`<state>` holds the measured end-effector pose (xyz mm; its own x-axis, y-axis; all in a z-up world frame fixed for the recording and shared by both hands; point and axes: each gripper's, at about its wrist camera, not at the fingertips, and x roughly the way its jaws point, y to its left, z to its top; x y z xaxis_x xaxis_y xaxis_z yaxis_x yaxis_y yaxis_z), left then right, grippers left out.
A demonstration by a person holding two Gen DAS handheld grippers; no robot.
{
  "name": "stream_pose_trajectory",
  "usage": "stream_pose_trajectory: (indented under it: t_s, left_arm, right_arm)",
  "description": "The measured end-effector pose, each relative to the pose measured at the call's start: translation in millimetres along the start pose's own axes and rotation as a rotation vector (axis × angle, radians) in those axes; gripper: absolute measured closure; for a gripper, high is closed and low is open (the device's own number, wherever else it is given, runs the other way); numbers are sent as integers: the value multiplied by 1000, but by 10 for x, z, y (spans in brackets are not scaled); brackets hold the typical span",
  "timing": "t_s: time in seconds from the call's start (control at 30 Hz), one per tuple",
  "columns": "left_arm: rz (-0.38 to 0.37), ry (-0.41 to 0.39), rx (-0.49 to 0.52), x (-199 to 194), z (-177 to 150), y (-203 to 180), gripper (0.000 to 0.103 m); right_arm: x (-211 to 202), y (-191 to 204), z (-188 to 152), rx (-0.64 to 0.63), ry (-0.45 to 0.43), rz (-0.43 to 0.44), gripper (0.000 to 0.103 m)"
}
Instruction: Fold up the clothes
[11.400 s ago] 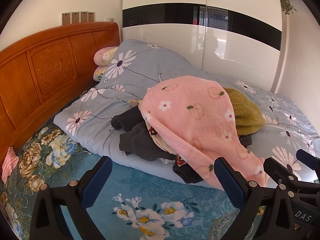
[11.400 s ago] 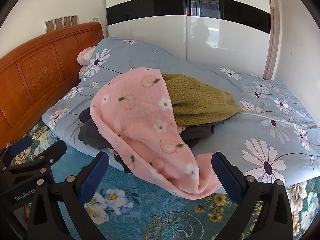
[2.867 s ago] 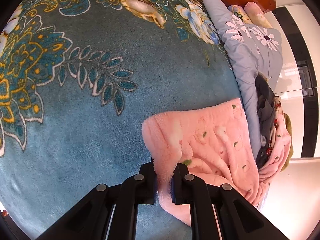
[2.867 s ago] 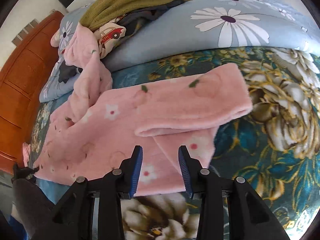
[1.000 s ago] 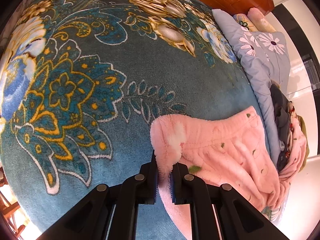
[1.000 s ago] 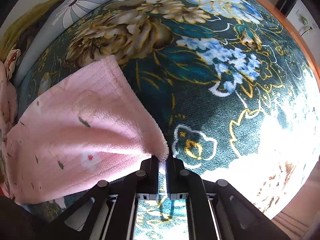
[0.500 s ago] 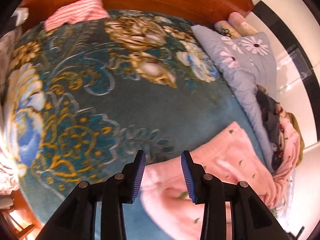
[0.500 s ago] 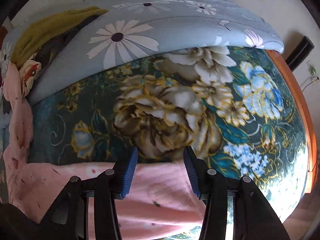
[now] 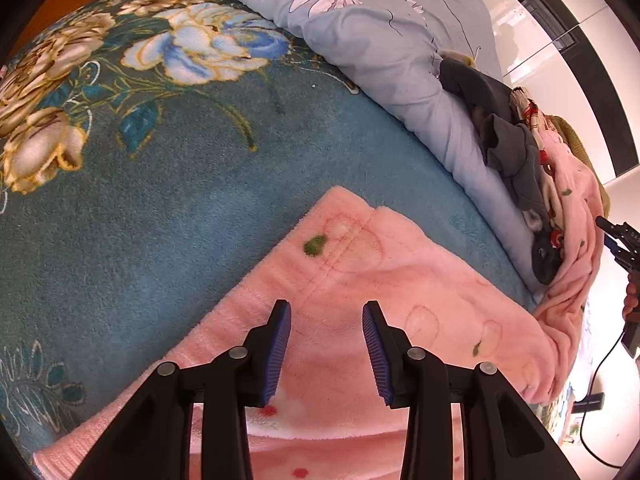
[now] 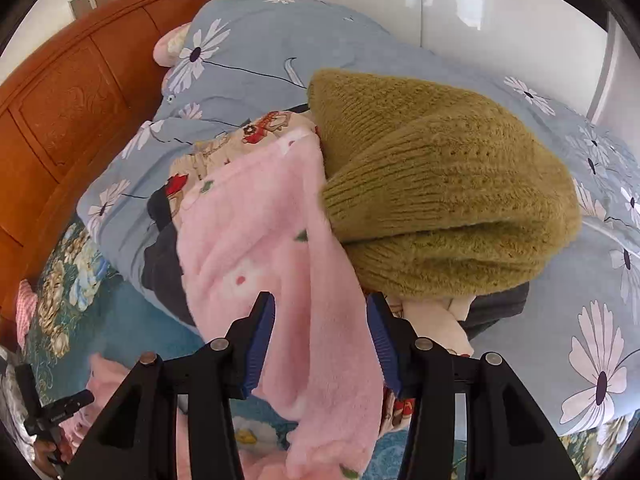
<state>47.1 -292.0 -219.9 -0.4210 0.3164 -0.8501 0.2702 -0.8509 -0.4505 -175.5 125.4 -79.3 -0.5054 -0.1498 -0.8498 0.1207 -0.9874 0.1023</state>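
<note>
the left gripper [image 9: 326,344] hangs spread over the flat part of the pink fleece garment [image 9: 360,280] on the teal floral blanket [image 9: 140,168], pinching nothing. only the right wrist view shows the garment's other end draped up the clothes pile, beside the olive knit sweater [image 10: 440,184] at 1 o'clock; the right gripper [image 10: 320,340] straddles that pink strip, jaws apart.

Fleece garment [image 9: 400,280]: pink, peach-and-flower print. Sweater [image 10: 440,184]: olive-green knit. Duvet [image 10: 256,56]: grey-blue, white daisies. Bedspread [image 9: 120,152]: teal, floral.
</note>
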Motion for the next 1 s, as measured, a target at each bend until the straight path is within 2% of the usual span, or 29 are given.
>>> stream_pose_trajectory:
  t_s: [0.03,0.07,0.1,0.23,0.37,0.47,0.57,0.63,0.77,0.87,1.0]
  left_arm:
    - [0,0,-4,4,4,2,62]
    - [0,0,-6,8,7,4,62]
    - [3,0,-4,9,8,4,62]
    - [22,2,1,14,28,-13,62]
    - [41,6,7,22,32,-43,62]
    - [68,15,39,58,22,-109,62]
    - [107,32,65,111,34,-157,62]
    - [127,42,66,143,57,-177,62]
    - [151,51,49,126,94,-221,62]
    - [110,19,54,-26,116,-267,62]
    - [55,-14,-14,-176,222,-210,62]
  right_arm:
    - [60,-27,6,26,12,-13,60]
    - [110,-68,-1,57,26,-18,72]
    - [123,-105,-17,78,33,-14,100]
    - [-148,-215,-144,89,1,63,100]
    - [-951,-611,-517,169,-98,192,100]
    - [-1632,-1088,-1084,243,-166,153,100]
    - [-2104,-1728,-1821,396,-157,53,100]
    - [-2189,-2125,-2313,515,-108,-23,100]
    - [-2079,-2647,-3018,727,-27,-50,100]
    - [-2017,-2749,-3186,789,-12,-20,100]
    - [-1916,-2672,-3032,718,-2,-32,100]
